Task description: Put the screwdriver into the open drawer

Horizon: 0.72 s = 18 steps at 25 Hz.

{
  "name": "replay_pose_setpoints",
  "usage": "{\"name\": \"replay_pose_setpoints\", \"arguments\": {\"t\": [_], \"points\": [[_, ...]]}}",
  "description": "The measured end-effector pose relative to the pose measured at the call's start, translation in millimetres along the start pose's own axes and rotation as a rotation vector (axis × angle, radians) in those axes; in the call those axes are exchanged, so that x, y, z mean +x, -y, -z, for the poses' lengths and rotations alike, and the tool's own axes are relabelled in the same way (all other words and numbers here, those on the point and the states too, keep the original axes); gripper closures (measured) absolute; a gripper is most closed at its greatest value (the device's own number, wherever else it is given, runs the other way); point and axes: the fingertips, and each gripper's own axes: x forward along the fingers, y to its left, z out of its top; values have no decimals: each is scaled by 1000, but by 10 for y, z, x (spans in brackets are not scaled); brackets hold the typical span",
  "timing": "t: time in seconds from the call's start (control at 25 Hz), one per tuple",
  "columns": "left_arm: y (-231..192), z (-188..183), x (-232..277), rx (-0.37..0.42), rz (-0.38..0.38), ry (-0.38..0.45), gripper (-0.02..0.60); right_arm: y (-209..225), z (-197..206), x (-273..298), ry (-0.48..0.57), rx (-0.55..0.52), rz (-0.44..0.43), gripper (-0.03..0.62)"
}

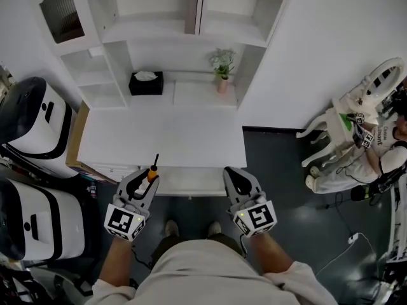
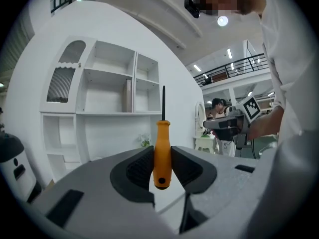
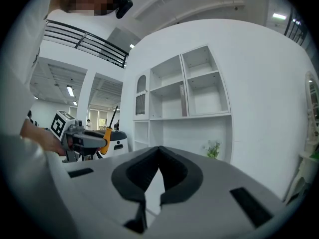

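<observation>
Two hand-held grippers sit side by side in front of a white tabletop (image 1: 165, 135), over the dark floor. The left hand-held gripper (image 1: 145, 178) grasps the screwdriver (image 2: 162, 156), its dark pads pressing on either side of the handle. The right hand-held gripper (image 3: 159, 151) is clenched, its pads meeting at their tips with nothing between them.

The screwdriver has a smooth orange handle (image 2: 162, 143), rounded at both ends and a little thicker low down, with a small dark dot near its butt. A thin black shaft (image 2: 163, 103) runs out of the top of the handle, straight and plain; its tip is too fine to make out.

In the left gripper view its long axis stands close to vertical, crosswise to the line of the jaws. The shaft points up and the butt hangs just below the pads. In the head view the shaft leans away from the person, toward the tabletop and the white shelf unit (image 1: 159, 37) behind it. The pads grip the handle's lower half, so most of the tool rises above them.

The screwdriver is in the air, just at the tabletop's front edge on the left side. Whether the pale band under that edge is the open drawer, I cannot tell.
</observation>
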Motion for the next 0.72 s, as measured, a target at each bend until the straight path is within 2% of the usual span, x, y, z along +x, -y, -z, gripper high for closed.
{"name": "replay_pose_setpoints", "arguments": {"t": [0.12,0.28,0.44,0.72], "points": [[-26,60,67,87,-17,-56,472,44,40,-5,-3,9,-3,591],[-16,134,175,246,-20,-146,472,116,84,-40,-13,18,5,591],[27,257,300,410,-1,-232,472,209,109,-66,-15,25,17,591],[107,540,487,636,47,-389,472,318,178,-99,-29,39,27,591]]}}
